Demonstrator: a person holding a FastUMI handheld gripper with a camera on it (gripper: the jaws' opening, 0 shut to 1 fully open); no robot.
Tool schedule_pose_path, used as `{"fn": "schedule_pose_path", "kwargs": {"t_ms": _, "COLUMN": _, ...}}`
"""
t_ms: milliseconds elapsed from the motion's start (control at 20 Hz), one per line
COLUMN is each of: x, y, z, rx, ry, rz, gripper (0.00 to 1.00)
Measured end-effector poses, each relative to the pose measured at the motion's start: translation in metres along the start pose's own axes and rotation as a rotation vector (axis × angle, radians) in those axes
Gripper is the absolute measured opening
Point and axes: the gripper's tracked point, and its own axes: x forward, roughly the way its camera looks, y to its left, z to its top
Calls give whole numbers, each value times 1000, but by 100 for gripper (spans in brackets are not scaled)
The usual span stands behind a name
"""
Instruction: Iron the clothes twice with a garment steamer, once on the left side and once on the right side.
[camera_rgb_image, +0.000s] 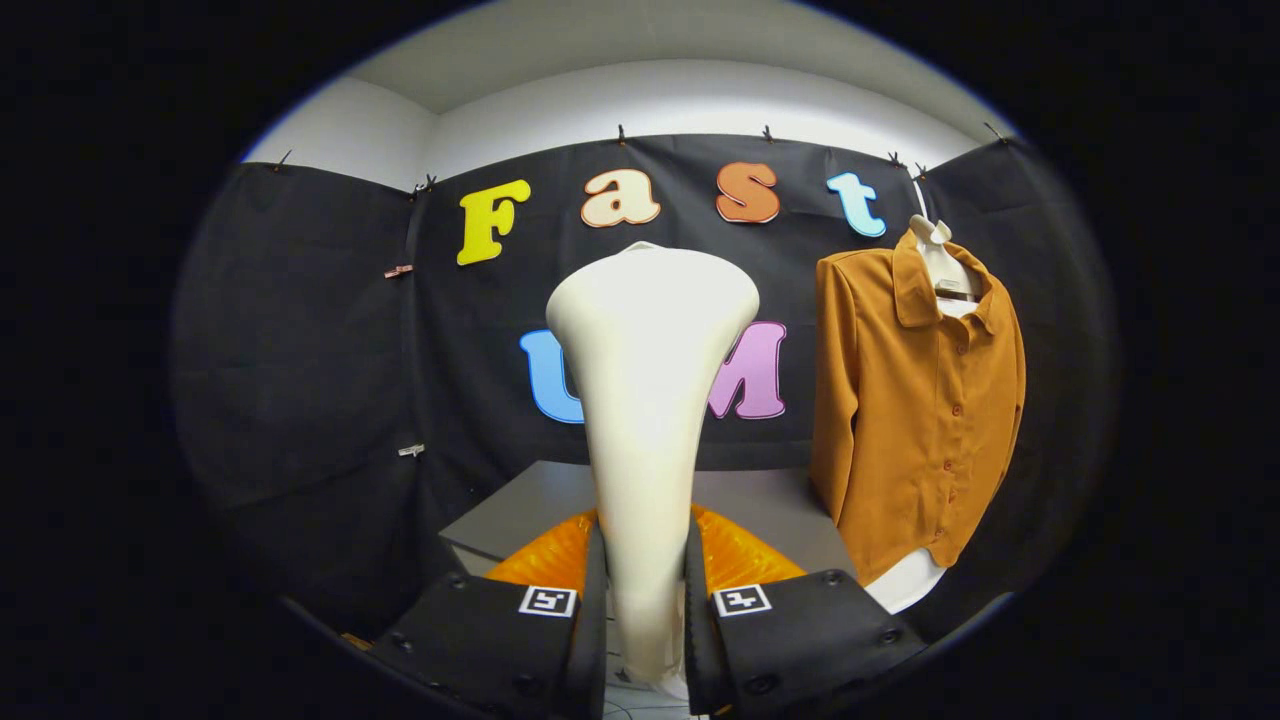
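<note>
Gripper view, hand-held gripper (645, 600) clamping garment steamer (648, 400)

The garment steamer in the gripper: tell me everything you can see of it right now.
The garment steamer is cream-white, smooth, plastic-looking, held upright. Its narrow handle sits between the fingers of the gripper, both pressing on it; it widens upward into a broad rounded head. It stands apart from the brown shirt, which hangs beyond the fingers to one side. No steam visible.
</note>
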Motion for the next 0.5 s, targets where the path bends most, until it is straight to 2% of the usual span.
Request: {"fn": "schedule_pose_path", "kwargs": {"t_ms": 500, "x": 9, "y": 6, "z": 9, "rx": -22, "ry": -19, "rz": -2, "gripper": 35}}
